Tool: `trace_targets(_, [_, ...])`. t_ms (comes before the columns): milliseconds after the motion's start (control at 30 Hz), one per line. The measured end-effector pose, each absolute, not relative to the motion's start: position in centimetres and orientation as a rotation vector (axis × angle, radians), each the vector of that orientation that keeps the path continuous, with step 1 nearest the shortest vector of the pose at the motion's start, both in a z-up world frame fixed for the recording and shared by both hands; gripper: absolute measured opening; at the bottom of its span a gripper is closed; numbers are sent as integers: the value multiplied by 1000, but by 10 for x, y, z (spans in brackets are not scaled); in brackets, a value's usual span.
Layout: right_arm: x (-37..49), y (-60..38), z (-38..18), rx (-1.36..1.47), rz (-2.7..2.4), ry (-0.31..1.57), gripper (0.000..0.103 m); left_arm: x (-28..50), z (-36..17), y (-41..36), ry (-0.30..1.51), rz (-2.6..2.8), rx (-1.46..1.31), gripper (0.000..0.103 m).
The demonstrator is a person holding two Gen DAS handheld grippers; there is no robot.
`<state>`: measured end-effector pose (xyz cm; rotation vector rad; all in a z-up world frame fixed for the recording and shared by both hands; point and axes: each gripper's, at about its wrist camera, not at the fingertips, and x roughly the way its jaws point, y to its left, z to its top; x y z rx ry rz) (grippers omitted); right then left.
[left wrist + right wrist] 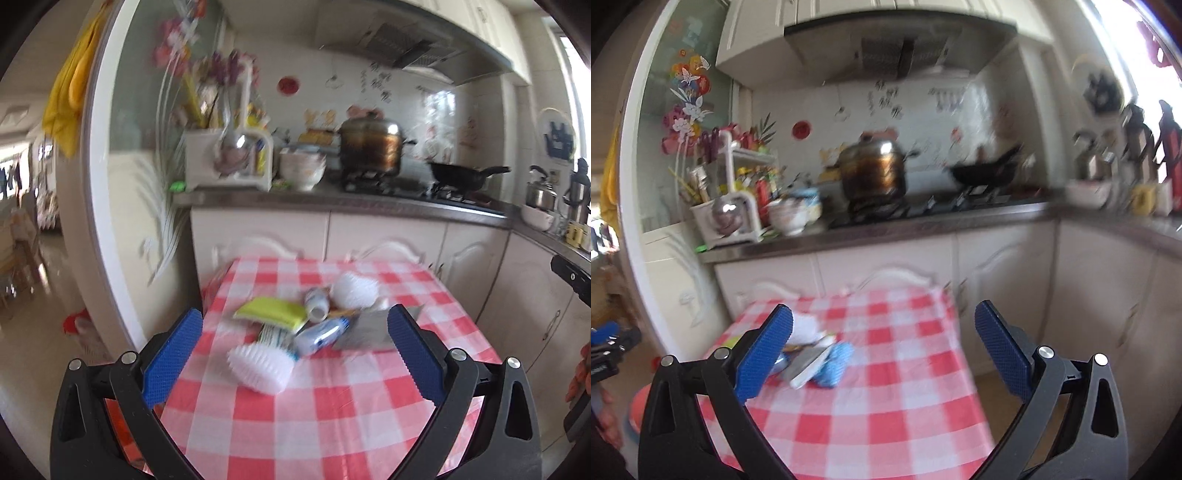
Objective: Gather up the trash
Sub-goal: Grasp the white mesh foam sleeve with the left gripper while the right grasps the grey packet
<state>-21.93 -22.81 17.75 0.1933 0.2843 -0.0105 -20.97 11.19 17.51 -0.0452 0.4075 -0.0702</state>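
A pile of trash lies on a table with a red-and-white checked cloth [332, 406]. In the left wrist view I see a white foam fruit net [260, 365], a yellow packet [271, 310], a small white bottle [317, 303], a blue-and-white tube [321, 334], a grey flat packet [365, 330] and a second foam net [354, 290]. My left gripper [291, 354] is open just in front of the pile. In the right wrist view, blurred, my right gripper [882, 347] is open above the checked cloth [886, 424], with the grey packet [809, 363] and a blue crumpled item [833, 363] near its left finger.
Behind the table runs a kitchen counter [332, 201] with a steel pot [371, 147], a black pan [461, 175], a bowl [301, 168] and a utensil rack [229, 158]. White cabinets [388, 236] stand below. A red-and-white object [79, 325] sits on the floor at the left.
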Motion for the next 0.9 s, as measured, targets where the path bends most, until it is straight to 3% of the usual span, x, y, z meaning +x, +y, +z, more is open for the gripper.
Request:
trace_targets(433, [-100, -188, 79, 571, 342, 670, 99, -108, 51, 165, 741, -94, -250, 99])
trace_targets(533, [-82, -180, 70, 593, 377, 706, 87, -93, 33, 169, 778, -86, -275, 98])
trace_targets(567, [-76, -176, 68, 593, 391, 719, 78, -88, 27, 169, 791, -82, -272, 97])
trace_targets(700, [-56, -170, 62, 595, 394, 759, 77, -75, 24, 167, 785, -71, -271, 96])
trace_targets(767, [-47, -167, 58, 599, 387, 776, 72, -69, 23, 168, 786, -84, -289, 83])
trace_targets(800, [-44, -166, 56, 594, 386, 783, 64, -66, 22, 168, 791, -89, -296, 74])
trace_targets(900, [-35, -165, 49, 611, 389, 807, 50, -63, 23, 169, 775, -85, -305, 65])
